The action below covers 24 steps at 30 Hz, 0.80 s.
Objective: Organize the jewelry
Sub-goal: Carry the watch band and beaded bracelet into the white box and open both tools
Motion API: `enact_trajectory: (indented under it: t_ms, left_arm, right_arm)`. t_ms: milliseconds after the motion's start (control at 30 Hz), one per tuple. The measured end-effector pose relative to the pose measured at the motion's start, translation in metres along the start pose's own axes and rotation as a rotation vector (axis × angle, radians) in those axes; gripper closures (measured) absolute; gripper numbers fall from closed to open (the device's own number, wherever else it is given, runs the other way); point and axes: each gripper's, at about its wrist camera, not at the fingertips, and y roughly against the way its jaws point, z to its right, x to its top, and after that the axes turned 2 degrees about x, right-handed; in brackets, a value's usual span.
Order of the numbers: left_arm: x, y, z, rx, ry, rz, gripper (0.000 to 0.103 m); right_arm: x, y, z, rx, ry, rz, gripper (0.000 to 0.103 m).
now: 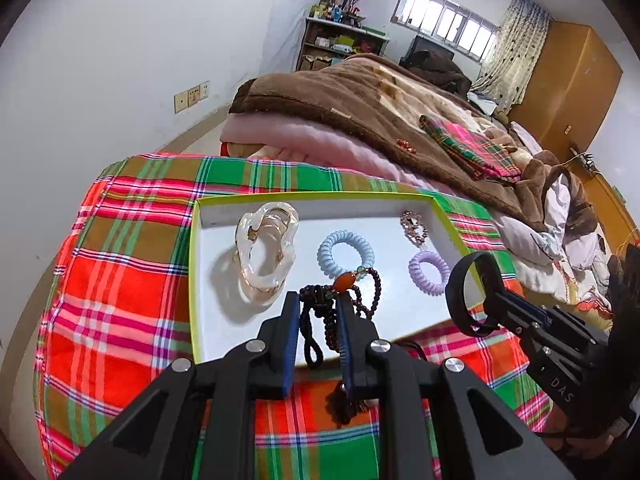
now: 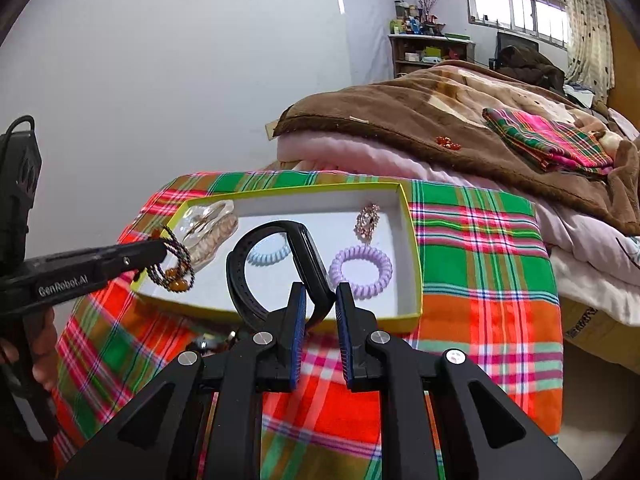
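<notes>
Tray [image 1: 440,216] middle open between 2 coil ties [image 1: 346,254].

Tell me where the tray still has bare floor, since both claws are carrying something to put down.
In the tray, the near left corner is bare, bordered by the clear bangle and the front wall. A smaller gap lies at the back between the bangle and the brooch. The right side is crowded: blue hair tie, purple hair tie and brooch sit close together.

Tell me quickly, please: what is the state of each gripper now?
Left gripper: closed on the dark bead necklace, over the box.
Right gripper: closed on the black wristband.
</notes>
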Motion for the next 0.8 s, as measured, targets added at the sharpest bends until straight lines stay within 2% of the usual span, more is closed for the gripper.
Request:
enact_trajectory:
  t_ms: [400,800]
  left_arm:
    - [0.003,-0.028,0.000,0.039,-0.003,-0.039,0.084]
    - [0.002,-0.048,-0.005,0.073,-0.004,-0.080,0.084]
  right_arm:
    - [0.037,-0.040,0.010,-0.081,-0.020,-0.029,0.087]
    - [0.054,-0.090,0.015,-0.116,-0.010,-0.125,0.087]
